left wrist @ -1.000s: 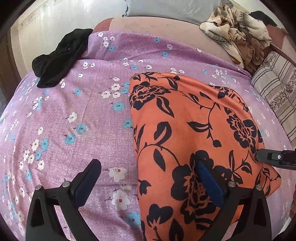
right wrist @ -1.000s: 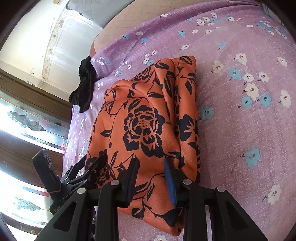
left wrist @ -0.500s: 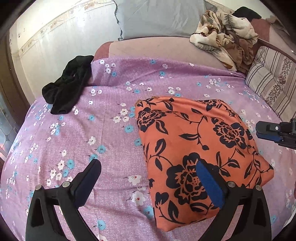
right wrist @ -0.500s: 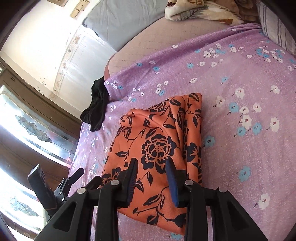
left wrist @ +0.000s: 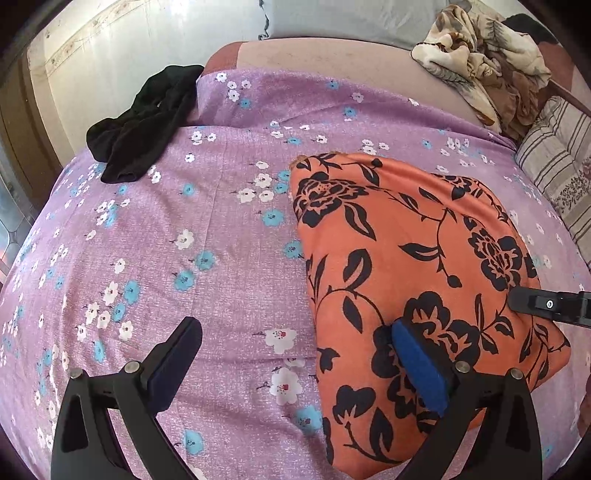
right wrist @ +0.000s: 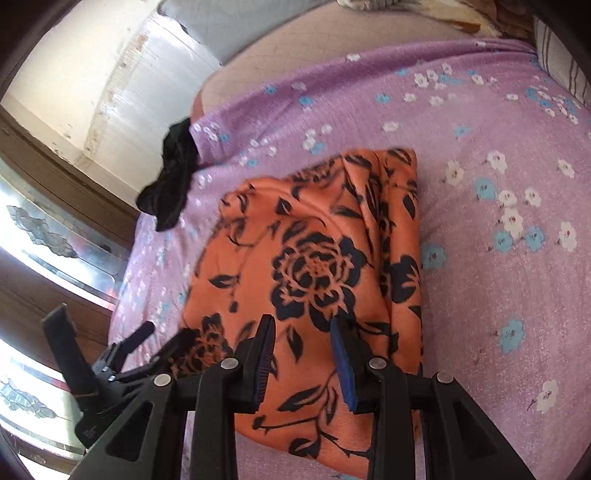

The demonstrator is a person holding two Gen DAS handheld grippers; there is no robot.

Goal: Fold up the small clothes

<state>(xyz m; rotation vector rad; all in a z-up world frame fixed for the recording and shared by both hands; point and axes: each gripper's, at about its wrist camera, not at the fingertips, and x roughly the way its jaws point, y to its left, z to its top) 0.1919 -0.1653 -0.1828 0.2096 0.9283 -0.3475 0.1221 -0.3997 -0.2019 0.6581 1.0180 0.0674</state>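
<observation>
A folded orange garment with black flowers (left wrist: 406,236) (right wrist: 314,236) lies flat on the purple flowered bedsheet (left wrist: 207,236). My left gripper (left wrist: 295,332) is open wide just above the garment's left edge: one finger stands over the cloth, the other over bare sheet. My right gripper (right wrist: 301,325) hovers over the garment's near end with a narrow gap between its pads and no cloth in that gap. Each gripper also shows in the other's view: the right gripper (left wrist: 546,304) at the garment's right side, the left gripper (right wrist: 144,336) at its left corner.
A crumpled black garment (left wrist: 147,122) (right wrist: 170,177) lies at the sheet's far left corner. A heap of beige patterned cloth (left wrist: 484,62) and a striped pillow (left wrist: 561,177) sit at the far right. A grey pillow (left wrist: 351,14) leans at the head of the bed.
Half a second ago both views had pulled back from the garment; now both grippers are close over it again. The garment has not shifted, and neither gripper's gap has changed.
</observation>
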